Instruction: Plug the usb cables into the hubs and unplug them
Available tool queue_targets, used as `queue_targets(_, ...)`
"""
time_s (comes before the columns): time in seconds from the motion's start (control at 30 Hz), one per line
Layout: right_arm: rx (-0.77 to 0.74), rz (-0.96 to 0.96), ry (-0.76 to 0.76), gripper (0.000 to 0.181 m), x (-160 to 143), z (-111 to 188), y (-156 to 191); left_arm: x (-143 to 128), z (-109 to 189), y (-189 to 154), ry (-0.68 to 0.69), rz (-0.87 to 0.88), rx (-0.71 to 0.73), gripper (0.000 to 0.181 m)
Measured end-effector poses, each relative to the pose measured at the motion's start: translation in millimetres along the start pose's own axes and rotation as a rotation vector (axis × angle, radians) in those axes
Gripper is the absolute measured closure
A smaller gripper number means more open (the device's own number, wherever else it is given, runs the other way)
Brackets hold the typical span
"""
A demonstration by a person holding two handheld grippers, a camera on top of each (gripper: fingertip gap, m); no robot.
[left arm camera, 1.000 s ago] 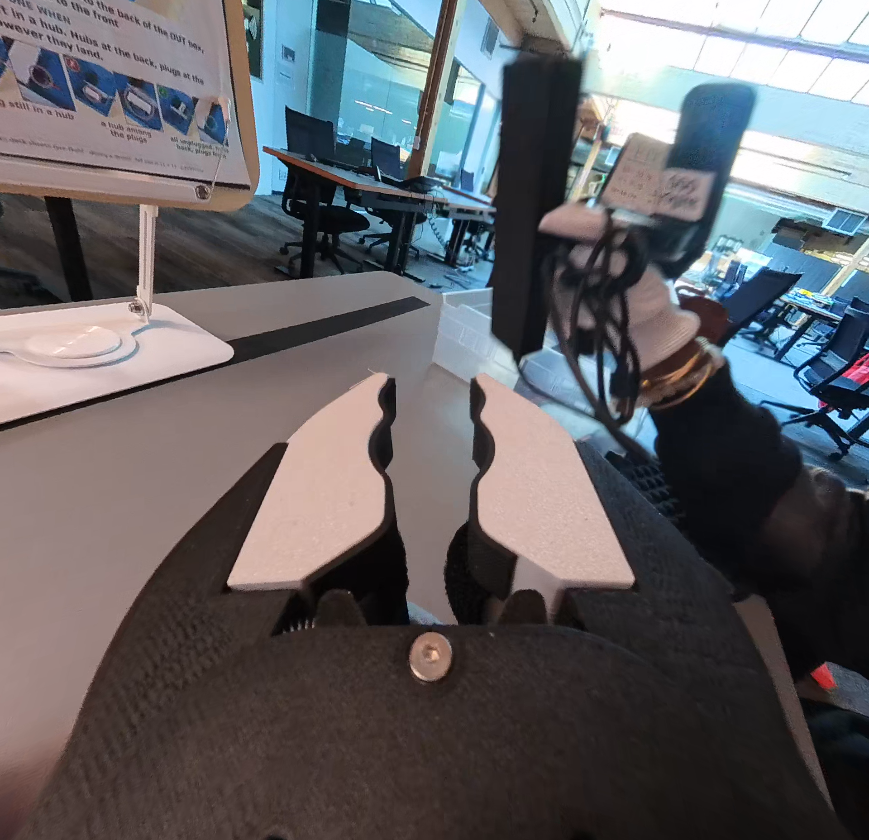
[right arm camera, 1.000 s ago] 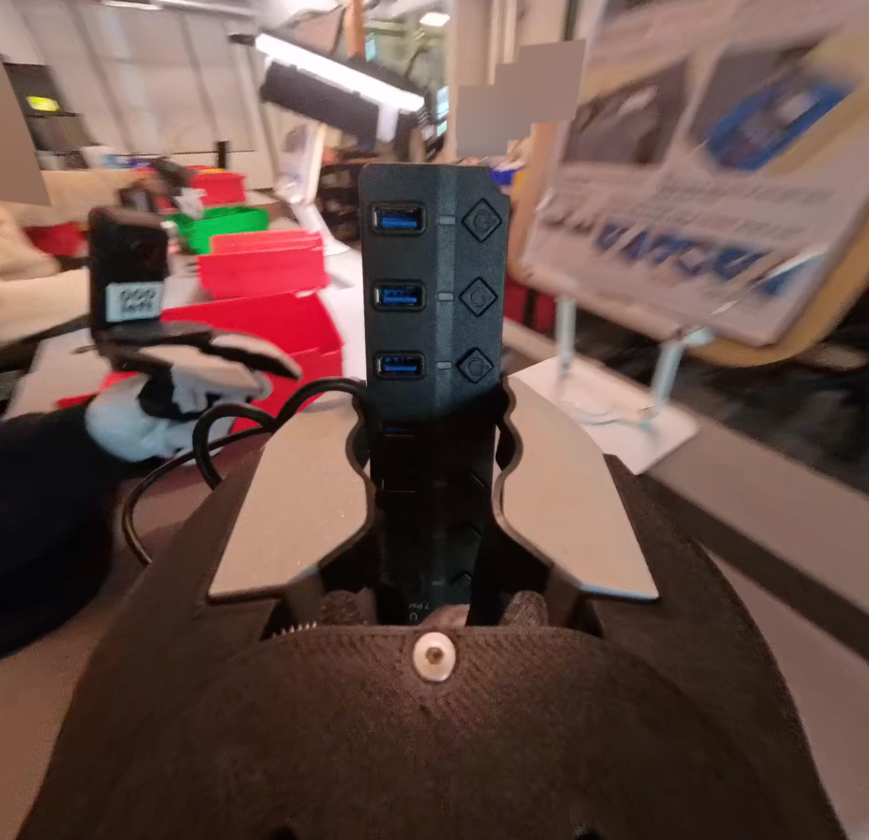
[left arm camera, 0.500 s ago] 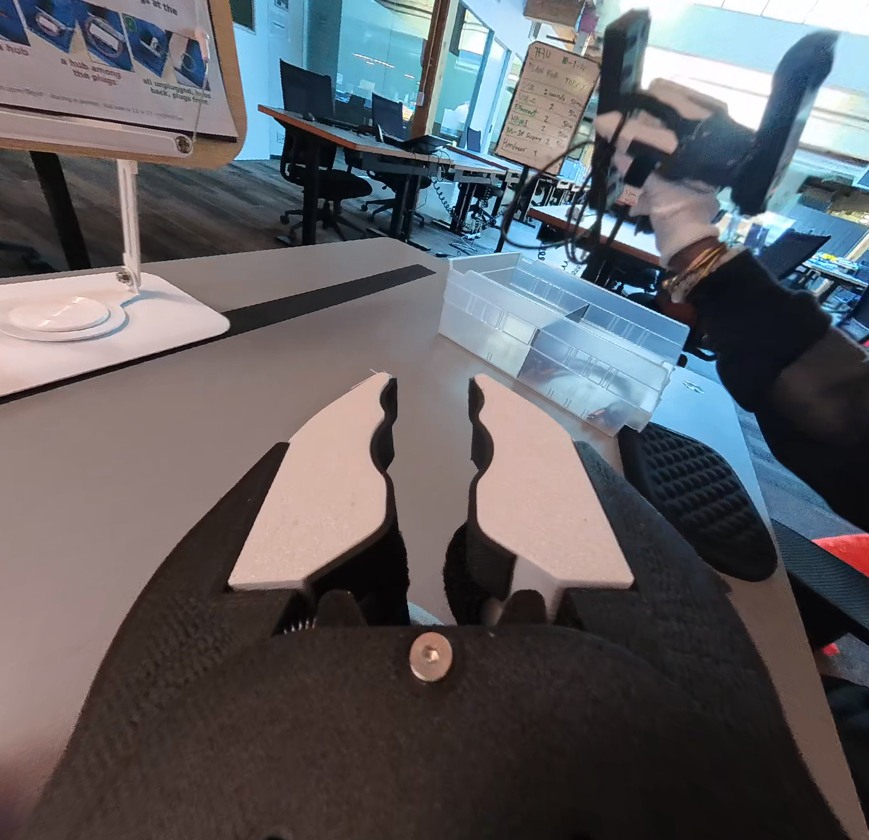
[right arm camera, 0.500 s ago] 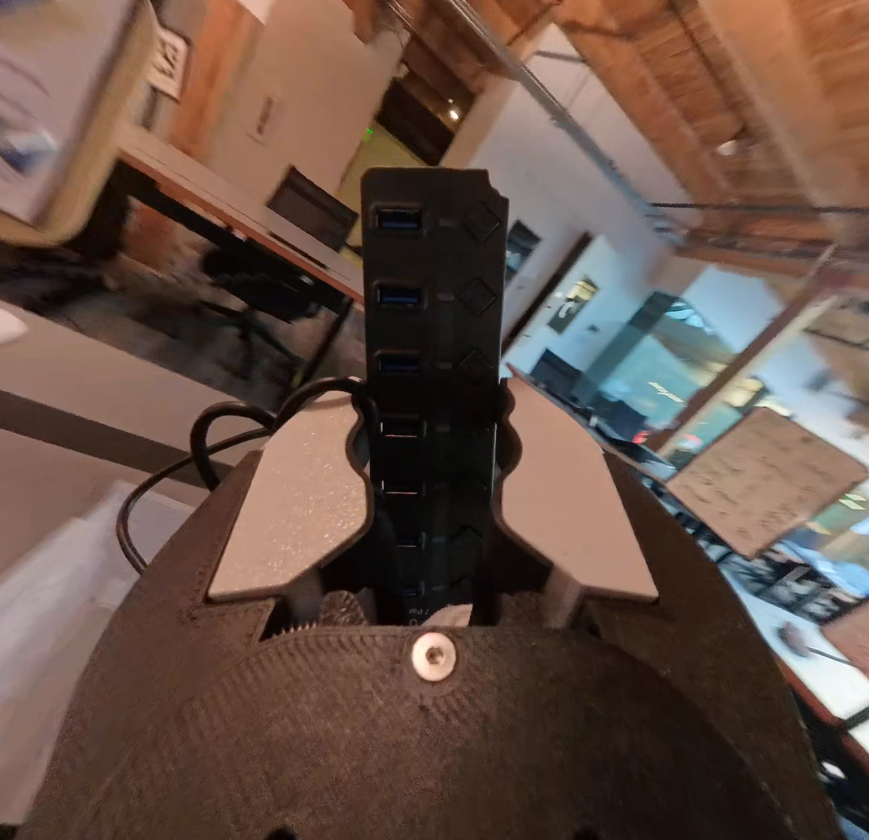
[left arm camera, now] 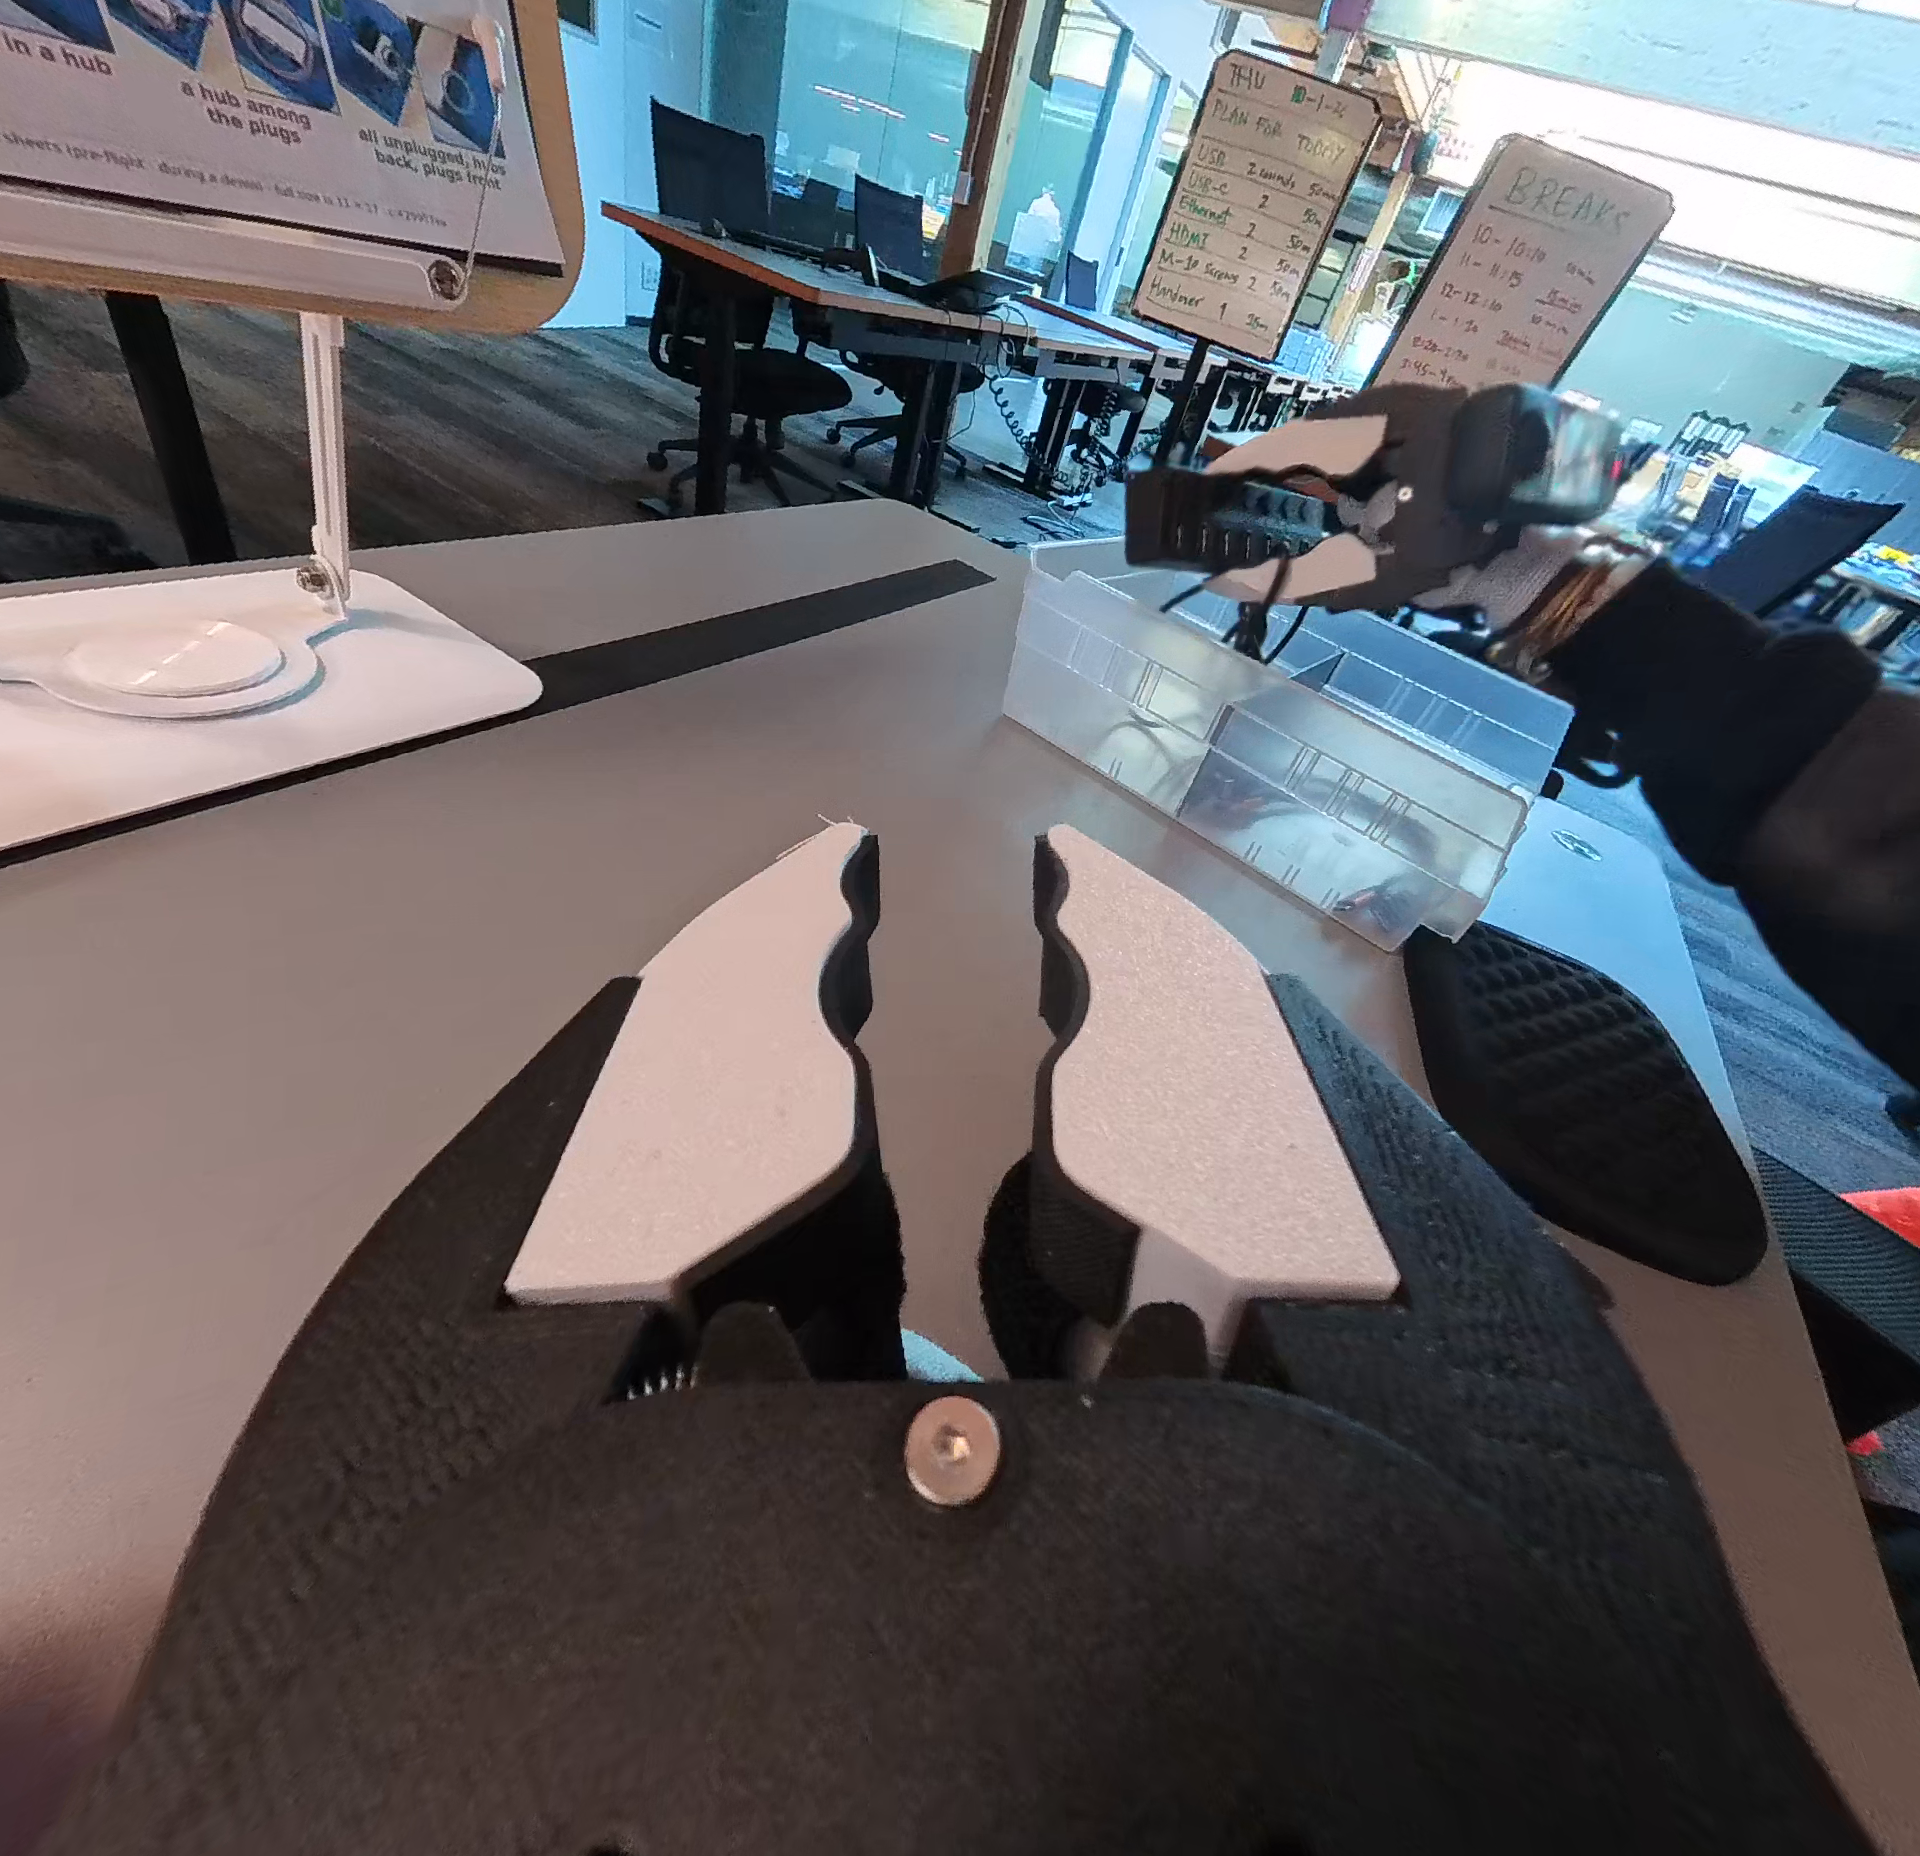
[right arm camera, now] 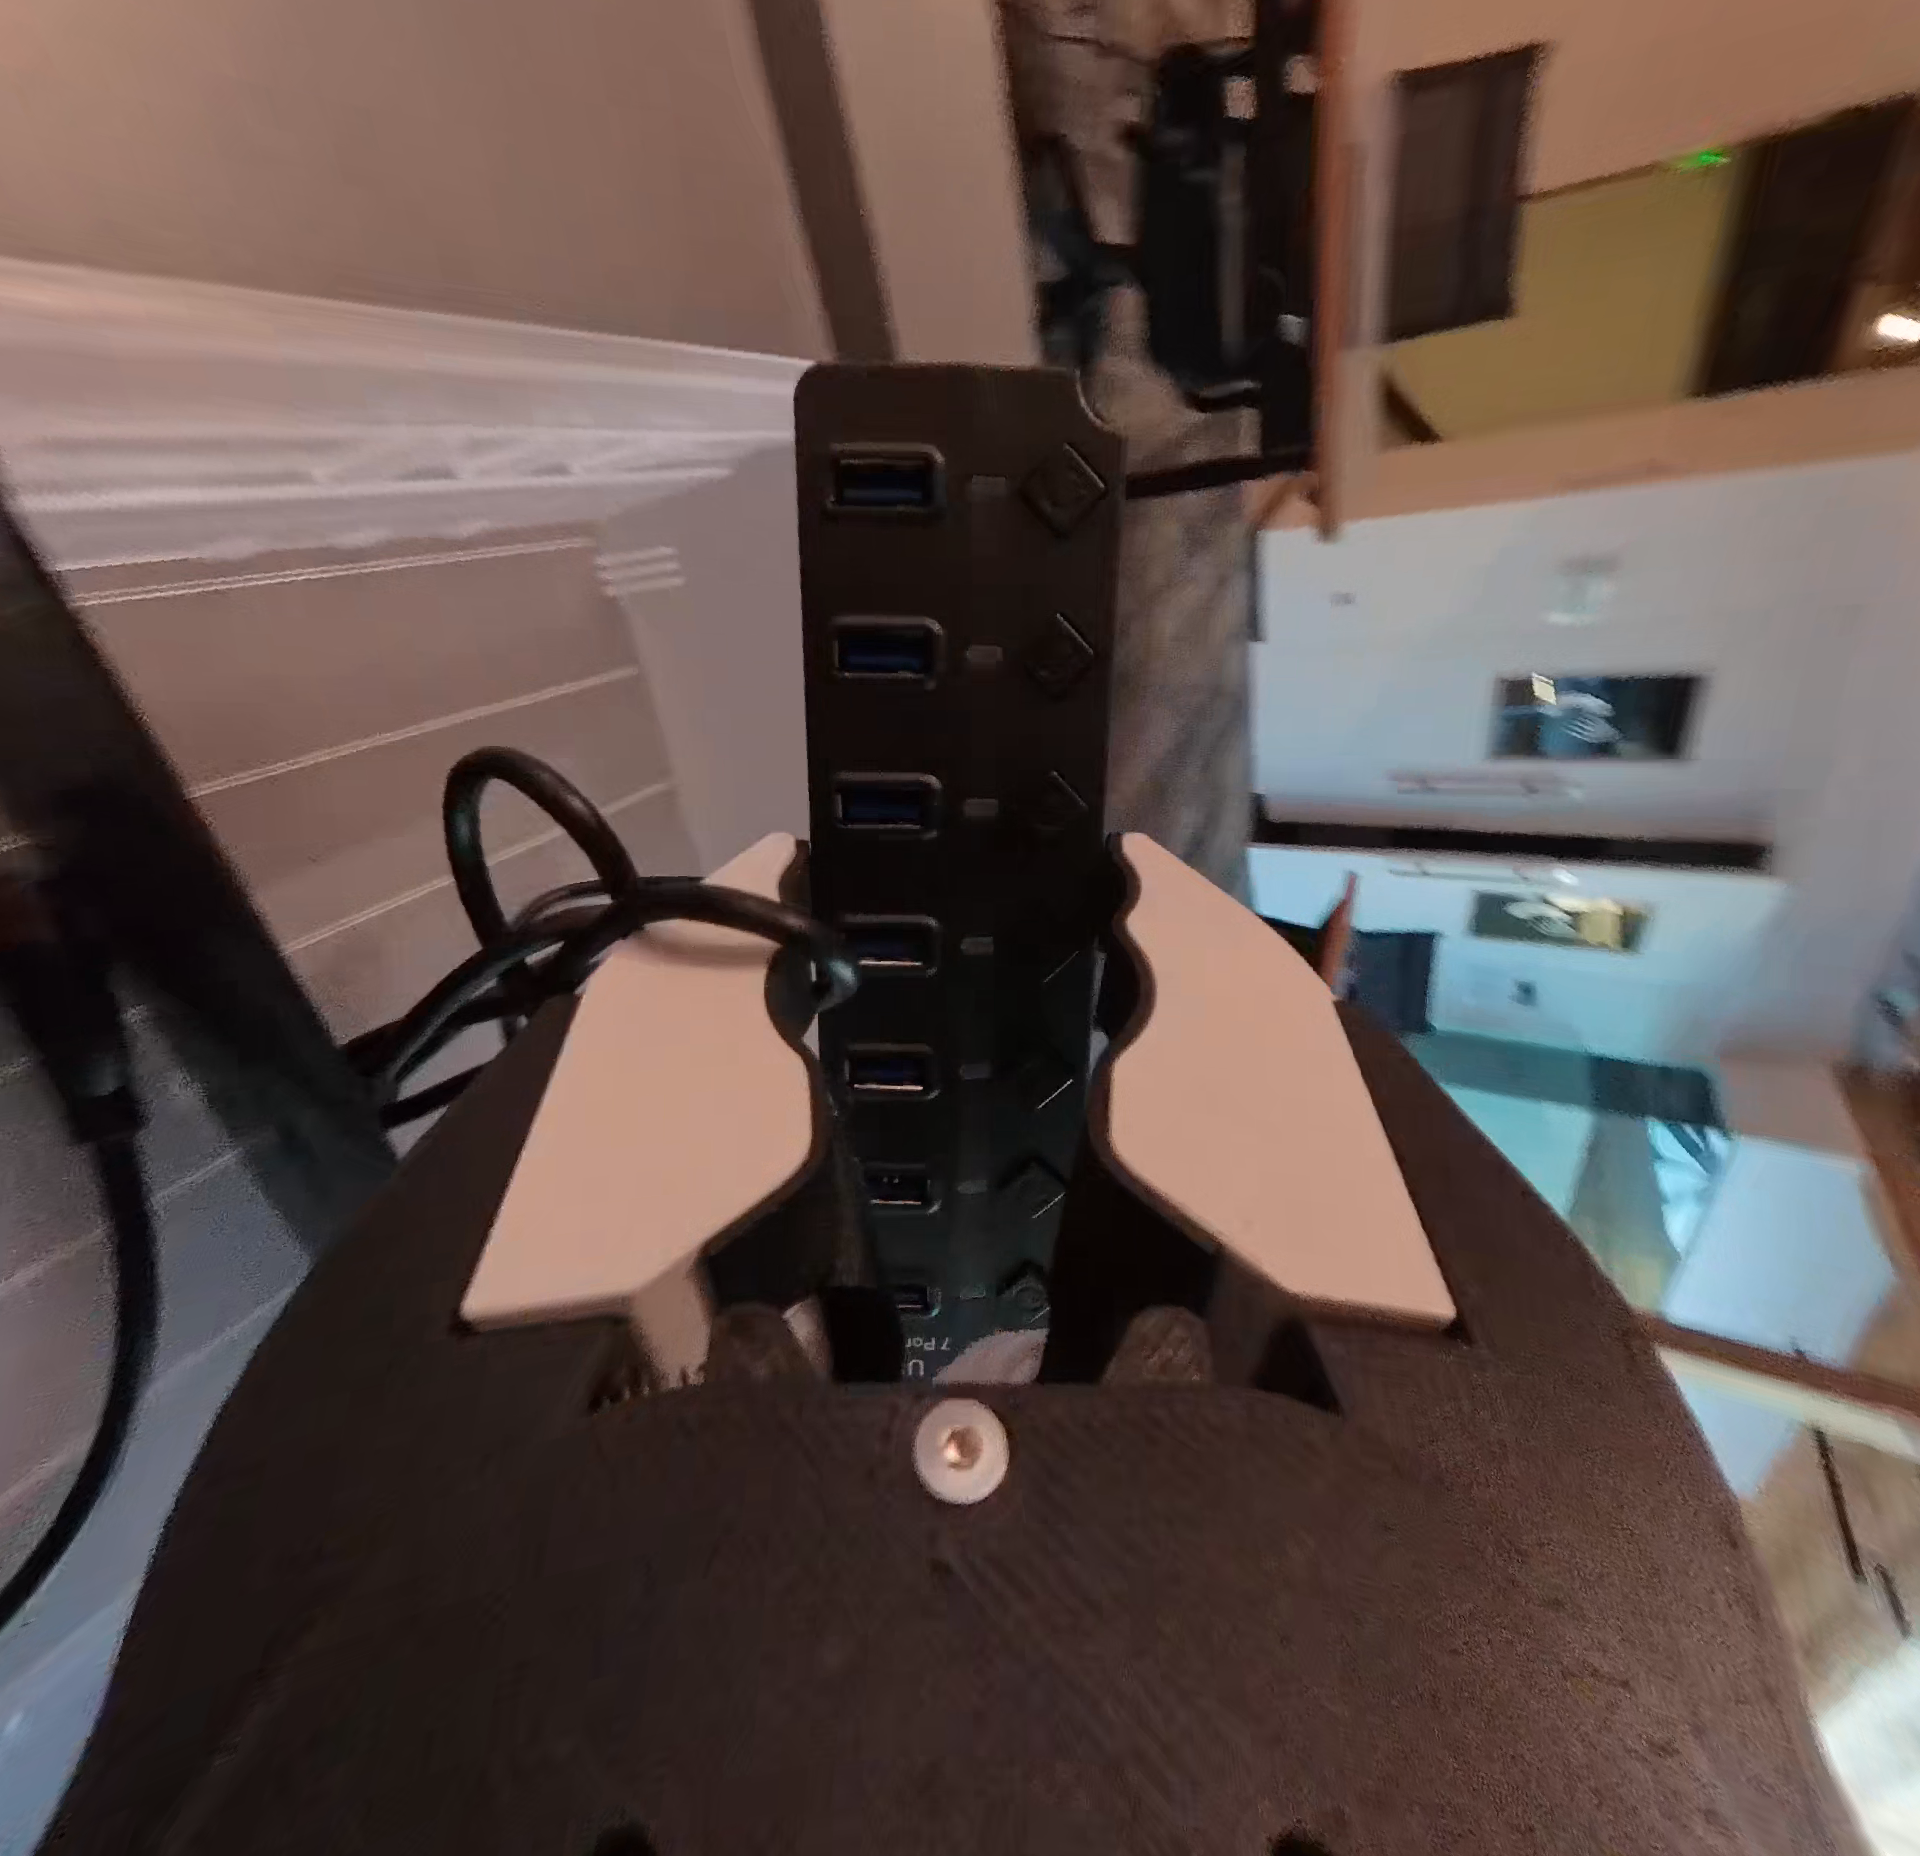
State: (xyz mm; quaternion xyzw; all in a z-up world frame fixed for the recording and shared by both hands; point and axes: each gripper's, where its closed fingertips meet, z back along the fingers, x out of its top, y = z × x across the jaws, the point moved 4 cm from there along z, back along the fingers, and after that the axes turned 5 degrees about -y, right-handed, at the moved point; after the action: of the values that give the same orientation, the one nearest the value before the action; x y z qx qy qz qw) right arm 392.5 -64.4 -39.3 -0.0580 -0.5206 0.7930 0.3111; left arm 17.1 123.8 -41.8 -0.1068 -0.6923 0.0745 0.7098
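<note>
At upper right of the left wrist view, the right gripper [left arm camera: 1262, 549] has swung the hub [left arm camera: 1205, 530] from upright to level above the clear bin [left arm camera: 1299, 757], fingers clamped on it, cord [right arm camera: 540, 913] trailing; likely lining up for plugging. Left gripper [left arm camera: 956, 871] idles part open, empty, over the table [left arm camera: 312, 954]; sign stand [left arm camera: 218, 663] at left, nothing blocking

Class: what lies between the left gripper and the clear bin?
Only bare grey table separates the left gripper from the clear bin, seen in the left wrist view.
</note>
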Motion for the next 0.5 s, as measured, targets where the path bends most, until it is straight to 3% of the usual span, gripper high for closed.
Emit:
queue_targets(0.13,0.241,0.041,0.08,0.127,7,-3,4,2,1,0,-0.008,0.001,0.002,0.153)
queue_targets(0.33,0.407,0.152,0.239,0.126,8,-15,4,5,3,-2,-0.017,-0.007,-0.003,0.153)
queue_targets(0.5,0.593,0.164,0.358,0.12,8,-8,3,7,4,-2,-0.025,0.001,-0.007,0.153)
